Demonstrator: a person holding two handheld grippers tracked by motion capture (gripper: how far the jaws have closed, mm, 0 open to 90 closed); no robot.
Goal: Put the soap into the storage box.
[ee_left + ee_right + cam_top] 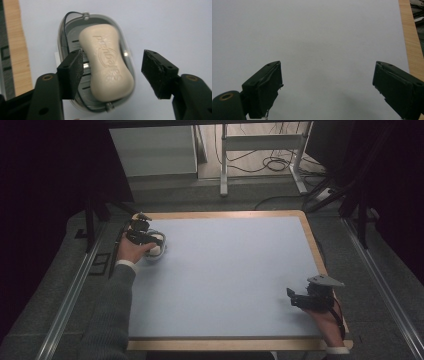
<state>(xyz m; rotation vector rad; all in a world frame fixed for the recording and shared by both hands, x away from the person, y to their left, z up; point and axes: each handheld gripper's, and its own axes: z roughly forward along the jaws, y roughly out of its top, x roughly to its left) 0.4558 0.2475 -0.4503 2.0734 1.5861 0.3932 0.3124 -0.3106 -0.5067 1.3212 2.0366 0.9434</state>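
Observation:
A cream bar of soap (108, 65) with embossed lettering lies in an oval shiny metal soap dish (60, 37) near the far left corner of the pale blue table top (230, 270). My left gripper (112, 56) hovers over it, open. One jaw stands above the dish's left side, the other just outside its right rim, and neither pad touches the soap. From above, the left gripper (150, 239) covers most of the dish (156, 254). My right gripper (296, 298) rests near the front right corner, open (327, 67) with only bare table between its jaws.
A wooden border (312, 245) frames the blue top and runs close to the dish's left side (15, 50). Beyond the table stand a white cabinet (155, 150) and a metal frame (260, 142) with cables on the floor.

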